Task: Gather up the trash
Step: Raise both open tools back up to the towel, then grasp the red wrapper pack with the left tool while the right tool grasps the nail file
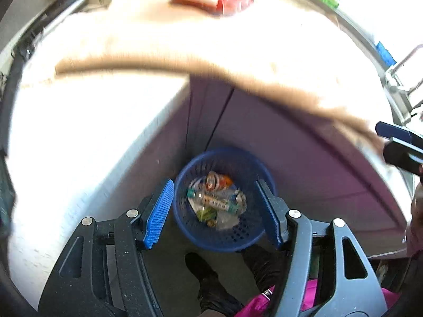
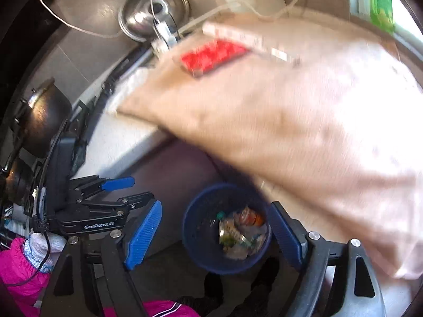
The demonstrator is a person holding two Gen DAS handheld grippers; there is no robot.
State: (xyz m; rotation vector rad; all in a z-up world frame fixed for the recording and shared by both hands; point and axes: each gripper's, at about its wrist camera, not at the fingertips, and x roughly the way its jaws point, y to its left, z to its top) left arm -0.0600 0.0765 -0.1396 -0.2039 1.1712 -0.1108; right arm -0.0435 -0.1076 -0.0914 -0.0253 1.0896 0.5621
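Bin: the blue trash basket [image 1: 224,200] stood on the floor against the purple cabinet front [image 1: 290,158], below the edge of the table [image 1: 185,47]; in it lay bottles, a can and wrappers [image 1: 216,198].
Left jaws: the left gripper [image 1: 214,211] stood open and empty, nothing between its blue pads; through the gap only the basket far below was visible.
Right jaws: the right gripper [image 2: 215,233] was open wide too, with nothing held (the basket merely showed between its fingers).
Pose: both grippers hung above the basket, pointing steeply down at it, side by side; in the right wrist view the left gripper sat to the left of the basket, carried by a hand in a white glove [image 2: 45,243] with a pink sleeve [image 2: 18,269].
Remaining trash: a red packet [image 2: 214,55] lay on the table, well beyond the basket; blur made it hard to say what it was.
Risk: the table edge overhung the basket closely, so a careless swing toward the packet could have knocked a finger on that edge.
Risk: a shoe [image 1: 203,272] stood just beside the basket; a step could have tipped it and spilled the contents.
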